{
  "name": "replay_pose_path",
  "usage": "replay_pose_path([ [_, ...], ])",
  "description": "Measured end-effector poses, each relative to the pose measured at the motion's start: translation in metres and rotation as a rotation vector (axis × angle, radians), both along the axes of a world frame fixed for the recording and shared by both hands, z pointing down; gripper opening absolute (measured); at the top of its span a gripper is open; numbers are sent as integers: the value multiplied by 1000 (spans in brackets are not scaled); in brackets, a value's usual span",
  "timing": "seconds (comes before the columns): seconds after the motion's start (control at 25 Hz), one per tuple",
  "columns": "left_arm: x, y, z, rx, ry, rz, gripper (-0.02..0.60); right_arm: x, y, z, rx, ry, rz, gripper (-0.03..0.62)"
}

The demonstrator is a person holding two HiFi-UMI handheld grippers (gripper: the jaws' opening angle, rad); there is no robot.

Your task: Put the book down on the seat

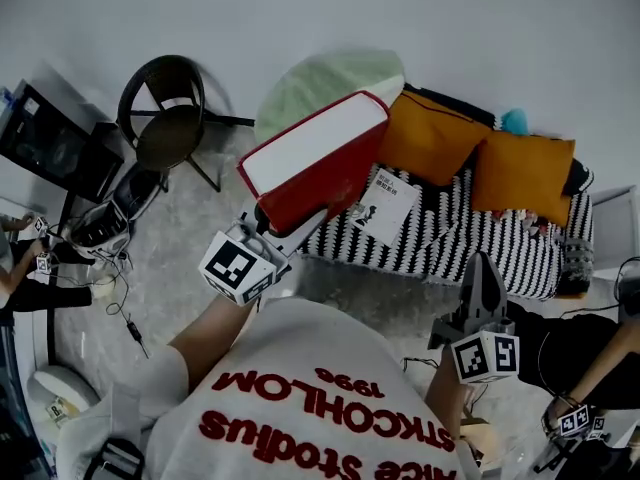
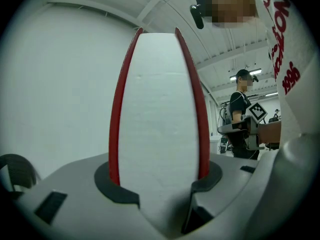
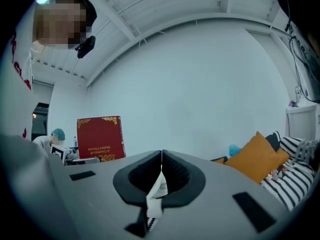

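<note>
The striped seat (image 1: 470,243) lies far and right, bearing orange cushions (image 1: 520,173); the red book (image 1: 315,163) hangs above its left end, clamped in the left gripper (image 1: 272,220); best lowered flat onto bare stripes, clear of the booklet (image 1: 388,205); the right gripper (image 1: 482,273) has its jaws together, holding nothing.

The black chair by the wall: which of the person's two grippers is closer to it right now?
Left. The left gripper, holding the red book, is just right of the black chair in the head view; the right gripper sits far over at the picture's right.
</note>
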State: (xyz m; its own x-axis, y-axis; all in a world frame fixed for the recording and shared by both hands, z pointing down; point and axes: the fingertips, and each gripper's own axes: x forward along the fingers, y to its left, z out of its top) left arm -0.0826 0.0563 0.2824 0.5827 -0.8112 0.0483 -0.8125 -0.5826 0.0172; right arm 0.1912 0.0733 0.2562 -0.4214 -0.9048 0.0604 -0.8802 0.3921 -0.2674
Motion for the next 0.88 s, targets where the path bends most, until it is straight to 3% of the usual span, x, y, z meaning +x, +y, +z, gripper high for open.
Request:
replay_pose_path([
  [0.88,12,-25,24,-70,28,49,239,-7,-38,31,-87,1,-21,26],
])
